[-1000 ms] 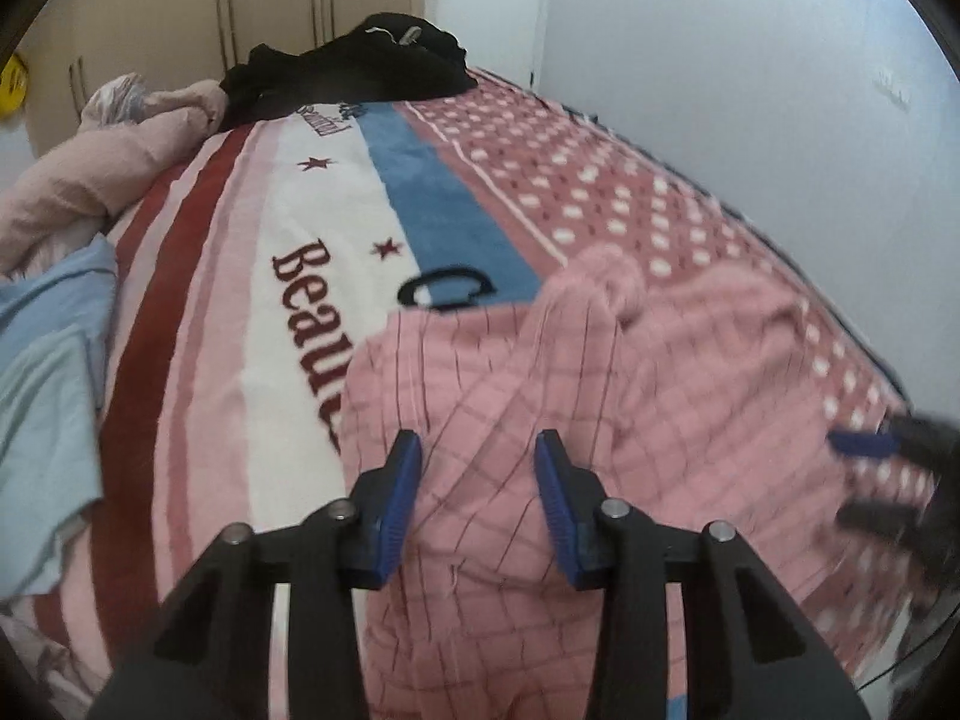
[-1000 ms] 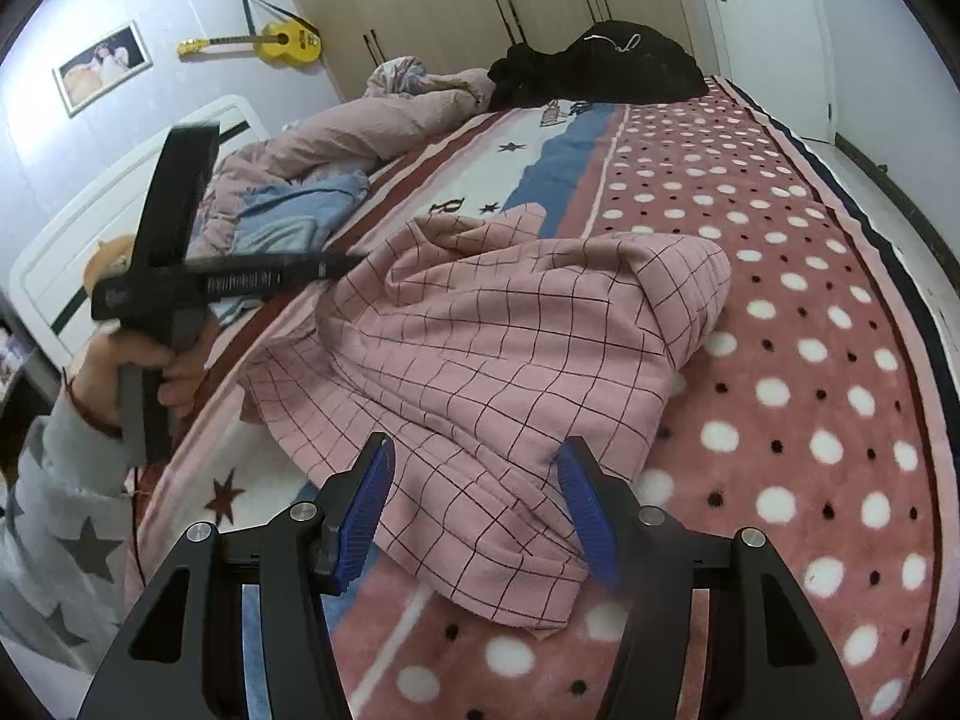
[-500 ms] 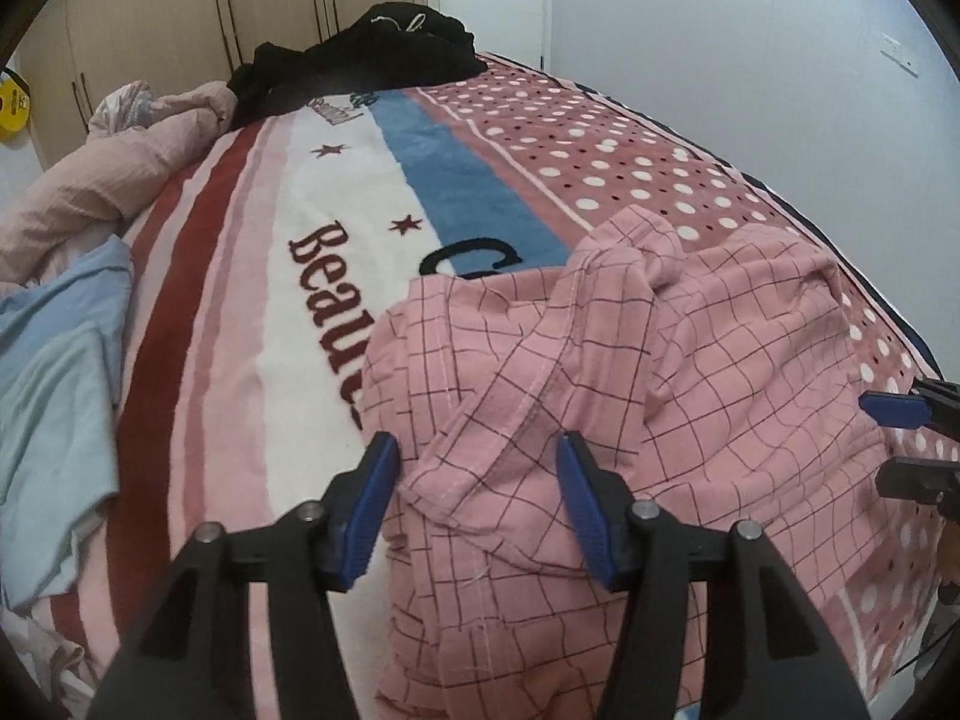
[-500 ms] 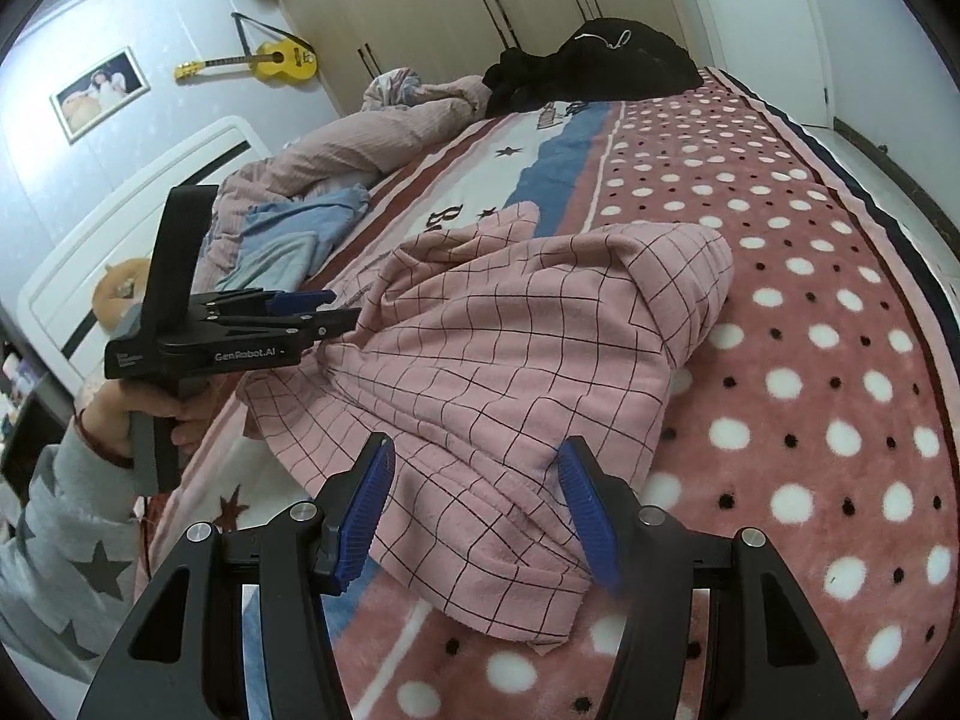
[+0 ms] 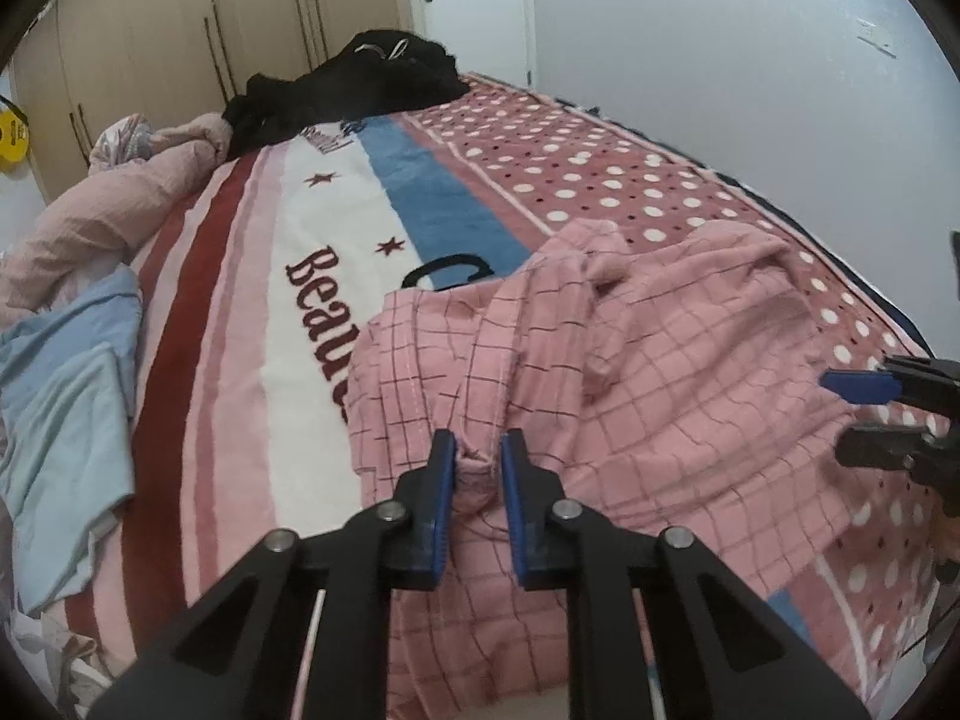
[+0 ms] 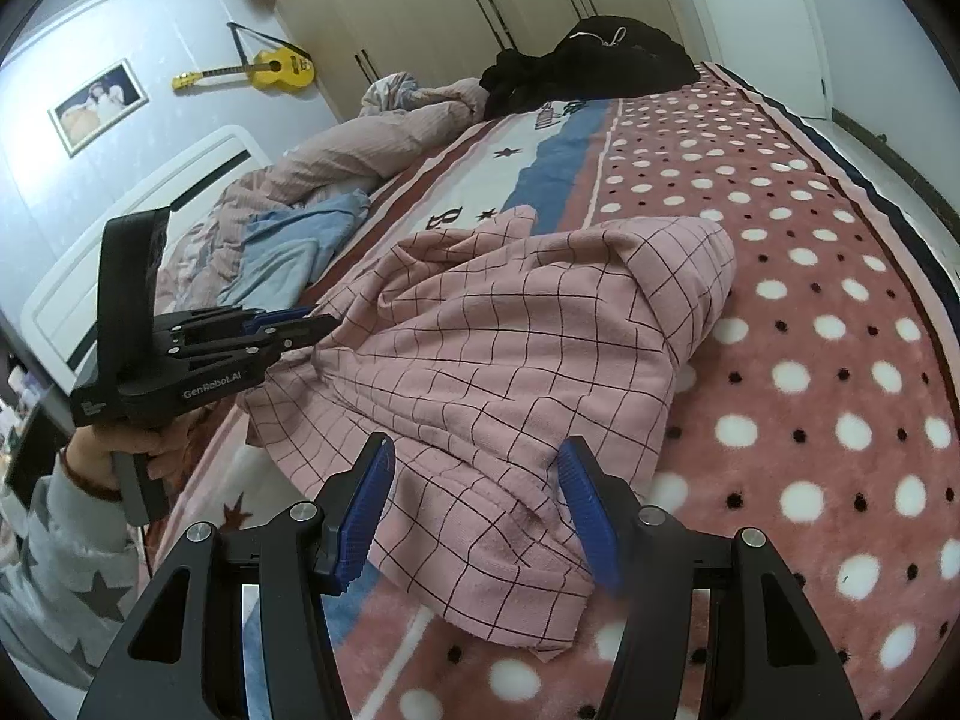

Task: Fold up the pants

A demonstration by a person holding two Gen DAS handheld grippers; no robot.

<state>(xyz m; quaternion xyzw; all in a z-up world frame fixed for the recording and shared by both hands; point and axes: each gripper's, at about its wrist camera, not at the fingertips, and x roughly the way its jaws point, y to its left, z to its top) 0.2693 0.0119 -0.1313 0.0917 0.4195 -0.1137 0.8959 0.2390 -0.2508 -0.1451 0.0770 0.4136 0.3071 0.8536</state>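
Note:
The pink checked pants [image 5: 630, 360] lie crumpled on the bed, near its front edge; they also show in the right wrist view [image 6: 516, 354]. My left gripper [image 5: 479, 450] is shut on a bunched fold of the pants at their left side; it also shows in the right wrist view [image 6: 318, 324], pinching the fabric edge. My right gripper [image 6: 474, 462] is open, its blue pads straddling the near edge of the pants without gripping. It shows at the right rim of the left wrist view [image 5: 864, 414], jaws apart.
The bed has a patterned blanket [image 5: 288, 228] with stripes and polka dots. A black garment pile [image 5: 360, 84] lies at the far end, a pink quilt [image 5: 114, 198] and light blue clothes [image 5: 54, 402] at the left. Wardrobes, a door and a white wall surround the bed.
My left gripper has closed from open onto a fold of the pants and moved in on the fabric. My right gripper stays open over the near edge.

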